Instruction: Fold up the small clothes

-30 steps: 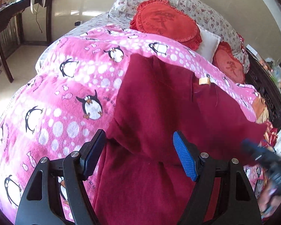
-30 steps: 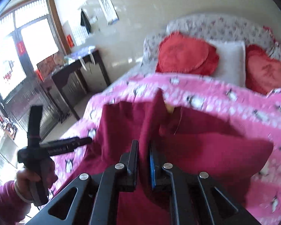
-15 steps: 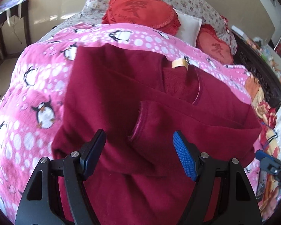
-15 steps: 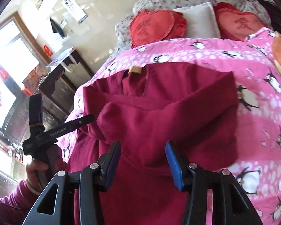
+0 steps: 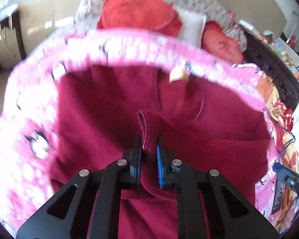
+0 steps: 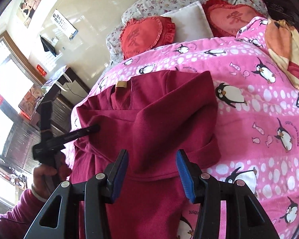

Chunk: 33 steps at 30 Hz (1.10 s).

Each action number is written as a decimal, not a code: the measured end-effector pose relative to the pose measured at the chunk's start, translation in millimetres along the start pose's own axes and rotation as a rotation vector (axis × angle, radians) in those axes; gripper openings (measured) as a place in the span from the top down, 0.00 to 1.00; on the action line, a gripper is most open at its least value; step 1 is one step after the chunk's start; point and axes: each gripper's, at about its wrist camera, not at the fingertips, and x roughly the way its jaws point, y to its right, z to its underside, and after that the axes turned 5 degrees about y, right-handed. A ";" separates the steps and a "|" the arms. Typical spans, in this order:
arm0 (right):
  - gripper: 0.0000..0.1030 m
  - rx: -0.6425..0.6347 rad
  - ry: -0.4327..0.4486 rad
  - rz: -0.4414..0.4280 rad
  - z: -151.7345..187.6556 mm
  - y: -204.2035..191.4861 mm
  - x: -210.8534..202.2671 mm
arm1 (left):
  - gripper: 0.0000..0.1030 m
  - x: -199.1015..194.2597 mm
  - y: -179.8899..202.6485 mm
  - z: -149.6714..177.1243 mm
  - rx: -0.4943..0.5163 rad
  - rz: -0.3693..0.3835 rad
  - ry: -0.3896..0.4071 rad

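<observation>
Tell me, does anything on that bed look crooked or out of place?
Only the red top: one sleeve lies folded across it, while the left gripper pinches a cuff. Half-folded, nothing torn or spilled.

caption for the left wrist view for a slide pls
Left hand-held gripper shut on a sleeve cuff of the maroon top on the penguin blanket.

A sweater [image 6: 149,119] is lying on a blanket [image 6: 259,109] that is covering the bed. Pillows [image 6: 147,33] are sitting behind it at the head. A desk [image 6: 55,87] is standing left of the bed, by the window [image 6: 4,83].
</observation>
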 end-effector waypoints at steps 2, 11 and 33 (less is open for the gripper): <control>0.54 0.001 0.004 0.010 -2.0 1.7 -0.1 | 0.89 -19.2 -2.5 -4.7 0.014 0.001 0.054; 0.54 -0.018 0.028 0.057 -15.4 1.4 10.1 | 0.89 -19.4 -68.7 4.2 -0.151 -0.100 0.042; 0.60 -0.112 -0.032 0.180 -30.5 25.8 26.5 | 0.89 -3.1 -92.3 10.4 -0.175 -0.168 0.057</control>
